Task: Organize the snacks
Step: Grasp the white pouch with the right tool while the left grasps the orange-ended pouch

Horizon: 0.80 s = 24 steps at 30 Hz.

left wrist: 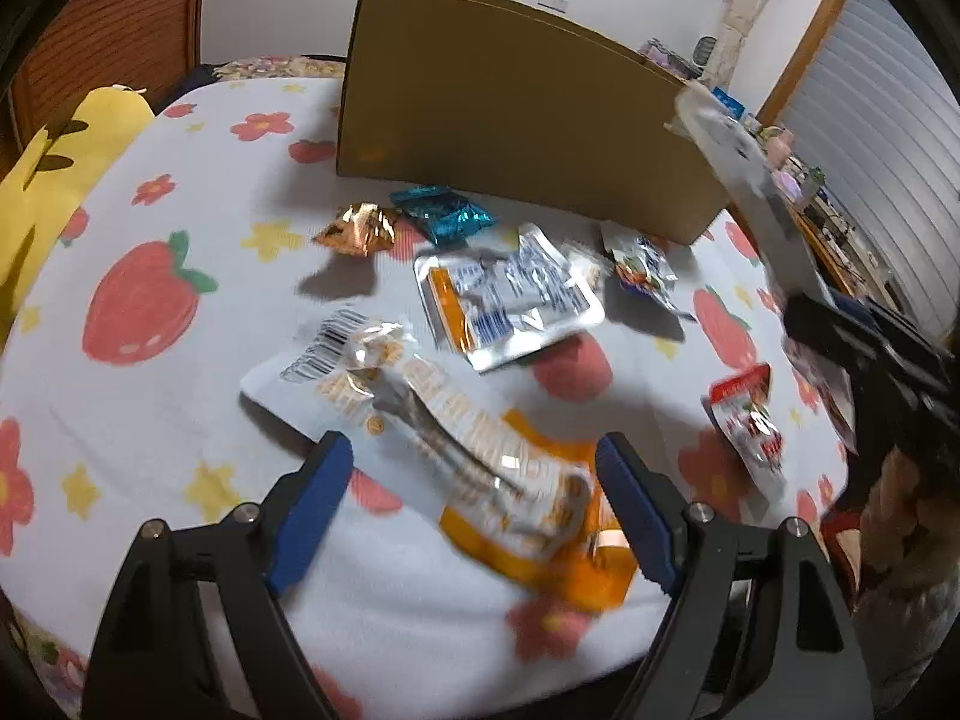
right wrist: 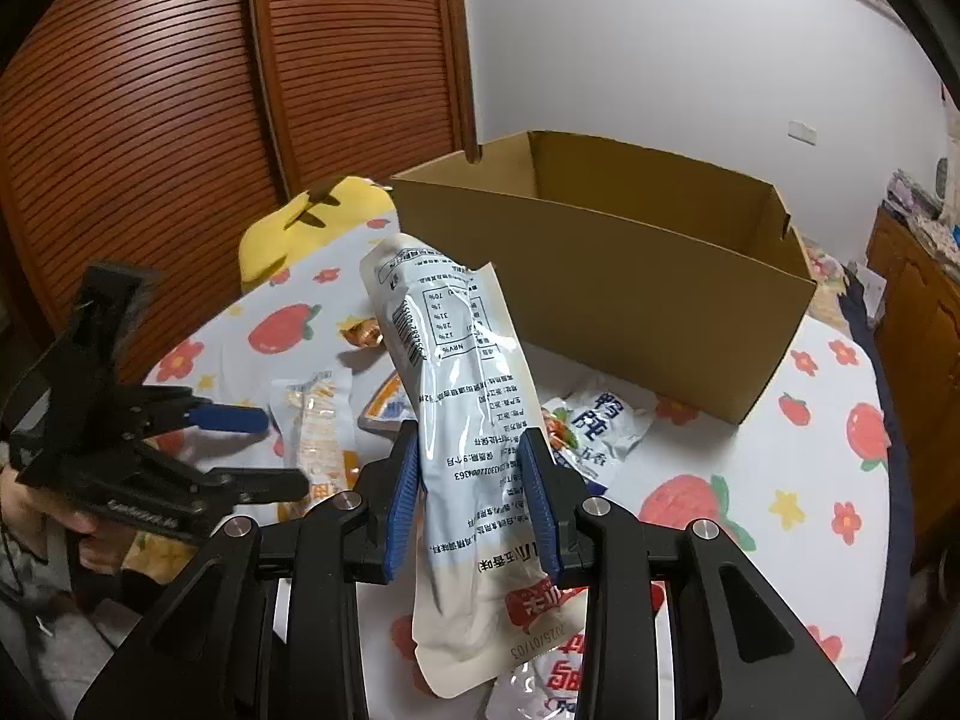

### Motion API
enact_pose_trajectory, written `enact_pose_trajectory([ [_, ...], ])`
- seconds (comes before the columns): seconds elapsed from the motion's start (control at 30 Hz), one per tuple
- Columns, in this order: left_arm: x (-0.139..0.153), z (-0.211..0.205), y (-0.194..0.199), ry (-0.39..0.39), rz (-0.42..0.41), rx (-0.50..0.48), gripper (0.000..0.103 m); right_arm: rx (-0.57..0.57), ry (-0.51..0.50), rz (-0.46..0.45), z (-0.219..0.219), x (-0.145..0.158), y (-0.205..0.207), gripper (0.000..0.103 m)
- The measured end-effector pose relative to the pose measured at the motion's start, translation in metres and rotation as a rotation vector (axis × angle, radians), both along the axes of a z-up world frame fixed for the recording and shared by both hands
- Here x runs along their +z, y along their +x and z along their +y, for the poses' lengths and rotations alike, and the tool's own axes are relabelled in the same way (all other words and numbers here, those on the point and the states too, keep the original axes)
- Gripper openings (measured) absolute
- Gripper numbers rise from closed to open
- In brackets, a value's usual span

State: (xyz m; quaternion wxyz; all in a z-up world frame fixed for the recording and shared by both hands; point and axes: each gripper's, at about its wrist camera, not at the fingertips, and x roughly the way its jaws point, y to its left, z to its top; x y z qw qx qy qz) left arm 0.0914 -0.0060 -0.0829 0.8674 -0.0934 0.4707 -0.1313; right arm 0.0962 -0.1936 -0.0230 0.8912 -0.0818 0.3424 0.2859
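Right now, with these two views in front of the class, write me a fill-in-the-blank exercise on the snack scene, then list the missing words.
1. The right hand-held gripper is shut on a long white ____.
2. The left hand-held gripper is ____, its fingers on either side of an orange and white packet.
3. The cardboard box stands with its top ____.
4. The cloth under the snacks is printed with flowers, stars and ____.

Missing words: pouch; open; open; strawberries
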Motion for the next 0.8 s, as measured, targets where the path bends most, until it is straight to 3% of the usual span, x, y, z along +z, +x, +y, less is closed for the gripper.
enact_pose_trajectory([
  [0.47,-0.011,0.003,0.023,0.189,-0.071,0.030,0.080,-0.022,0.006,0.018,-0.010,-0.010,0.000,0.033],
  [0.53,-0.010,0.003,0.018,0.205,-0.092,0.017,0.063,-0.020,0.006,0.020,-0.009,-0.011,0.001,0.033],
  [0.63,-0.007,0.010,0.017,0.154,-0.089,-0.001,0.047,-0.016,0.004,0.023,-0.007,-0.013,0.002,0.033],
  [0.8,-0.005,0.021,0.014,0.065,-0.080,-0.011,0.037,-0.008,-0.001,0.029,-0.002,-0.016,0.003,0.033],
])
